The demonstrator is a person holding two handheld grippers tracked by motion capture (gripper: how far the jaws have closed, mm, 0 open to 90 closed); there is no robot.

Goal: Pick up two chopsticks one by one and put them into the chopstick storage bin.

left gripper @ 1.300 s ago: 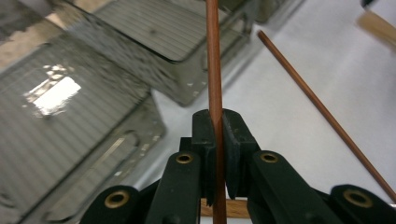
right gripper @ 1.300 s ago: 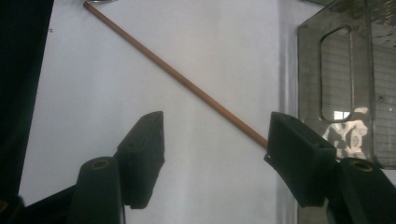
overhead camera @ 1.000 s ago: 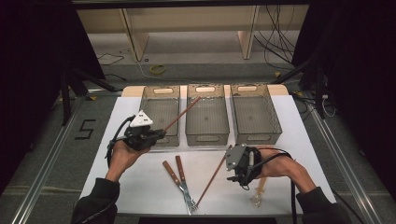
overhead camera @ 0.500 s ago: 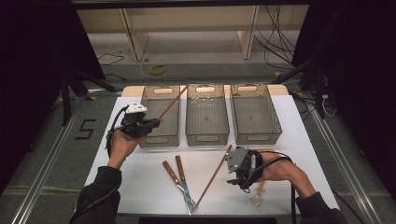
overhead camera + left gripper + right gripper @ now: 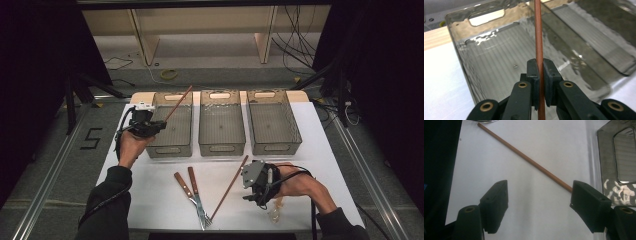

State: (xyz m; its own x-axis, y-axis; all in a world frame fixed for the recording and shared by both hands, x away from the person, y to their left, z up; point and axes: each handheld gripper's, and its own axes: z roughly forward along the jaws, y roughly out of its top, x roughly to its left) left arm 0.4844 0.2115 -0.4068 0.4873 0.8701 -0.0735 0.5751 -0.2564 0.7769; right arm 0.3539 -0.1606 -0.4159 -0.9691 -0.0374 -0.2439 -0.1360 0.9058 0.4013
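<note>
Table: the white tabletop (image 5: 150,200) lies under both of your grippers.
Bins: three clear bins stand in a row; the left bin (image 5: 172,131) sits right under and beyond the fingers of your left gripper, the middle bin (image 5: 221,127) and right bin (image 5: 272,127) lie farther off to their side.
Left gripper: your left gripper (image 5: 539,75) has its fingers pressed together, pinching a chopstick.
Held chopstick: the held chopstick (image 5: 539,32) runs up from between those fingers, slanting over the left bin's floor.
Right gripper: your right gripper (image 5: 539,205) has its fingers spread wide with nothing between the pads.
Loose chopstick: the loose chopstick (image 5: 524,157) lies flat on the table ahead of those fingers, its near end just beside the right-hand one.
Forks: two wooden-handled forks (image 5: 192,192) lie side by side, between your two grippers.
</note>
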